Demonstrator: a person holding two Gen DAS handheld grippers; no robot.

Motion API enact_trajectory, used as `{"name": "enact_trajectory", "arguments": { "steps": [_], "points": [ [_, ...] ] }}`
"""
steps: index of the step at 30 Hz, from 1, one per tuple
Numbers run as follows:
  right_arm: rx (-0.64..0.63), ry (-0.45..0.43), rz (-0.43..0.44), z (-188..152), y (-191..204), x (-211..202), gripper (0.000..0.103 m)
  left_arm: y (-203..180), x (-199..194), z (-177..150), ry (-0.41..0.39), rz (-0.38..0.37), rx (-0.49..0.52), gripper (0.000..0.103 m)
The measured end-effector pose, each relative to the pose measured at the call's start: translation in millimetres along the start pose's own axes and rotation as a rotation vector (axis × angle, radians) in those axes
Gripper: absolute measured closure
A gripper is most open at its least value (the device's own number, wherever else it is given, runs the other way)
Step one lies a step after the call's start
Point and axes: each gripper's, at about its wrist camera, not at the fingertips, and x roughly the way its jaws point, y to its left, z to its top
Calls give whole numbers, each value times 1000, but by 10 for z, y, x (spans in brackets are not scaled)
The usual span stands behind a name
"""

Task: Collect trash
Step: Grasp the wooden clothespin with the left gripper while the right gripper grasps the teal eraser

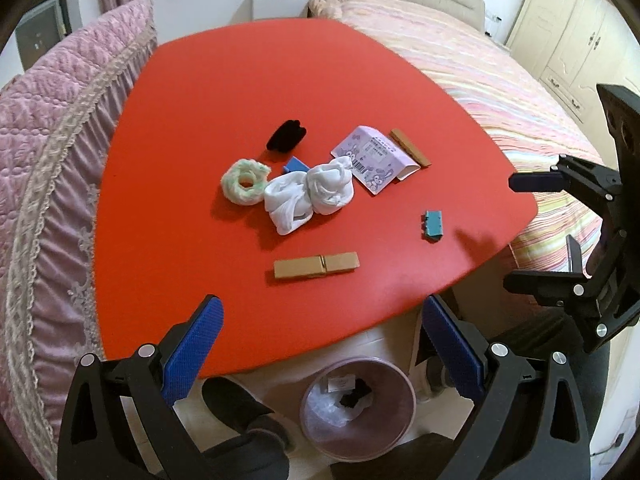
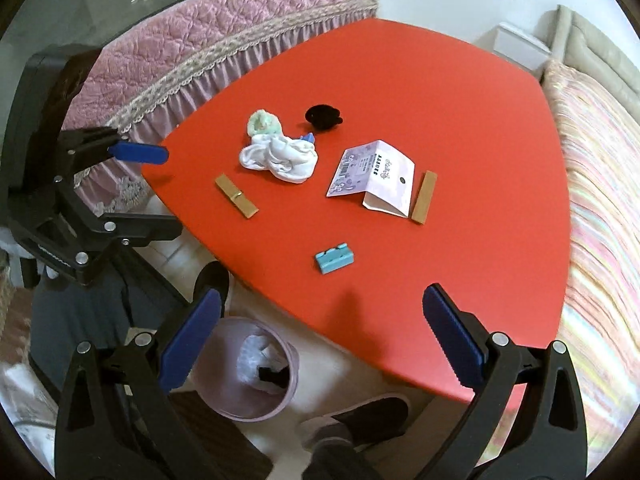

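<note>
Both tongs [image 1: 320, 344] [image 2: 322, 340] have black angular frames, silver screws and ridged blue finger pads [image 1: 192, 350].

Red table [image 1: 192, 120] carried white crumpled cloth [image 1: 308, 196] at centre; green-white ring [image 1: 245, 181] at 9 o'clock, black lump [image 1: 286, 141] at 11, purple packet [image 1: 374, 158] at 2, clothespin [image 1: 316, 266] at 6.

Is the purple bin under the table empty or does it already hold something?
Not empty. The bin stands upright on the floor, holding a clear plastic bag and a dark scrap.
</note>
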Motion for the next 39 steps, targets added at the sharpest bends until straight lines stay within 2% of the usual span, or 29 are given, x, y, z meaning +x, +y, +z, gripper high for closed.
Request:
{"name": "enact_trajectory", "arguments": {
  "steps": [14,26,31,37,39],
  "points": [
    [-78,57,43,92,-141,373,5,31,452,133,60,27,-41,8],
    [-111,66,43,107,-157,518,24,18,534,150,58,63,-33,8],
    [-108,60,46,108,-181,544,29,-22,551,151,49,79,-28,9],
    [-118,50,45,125,-179,570,33,-31,521,143,40,100,-23,18],
    [-127,49,37,134,-167,569,41,-27,514,139,38,107,-19,22]
  ]
}}
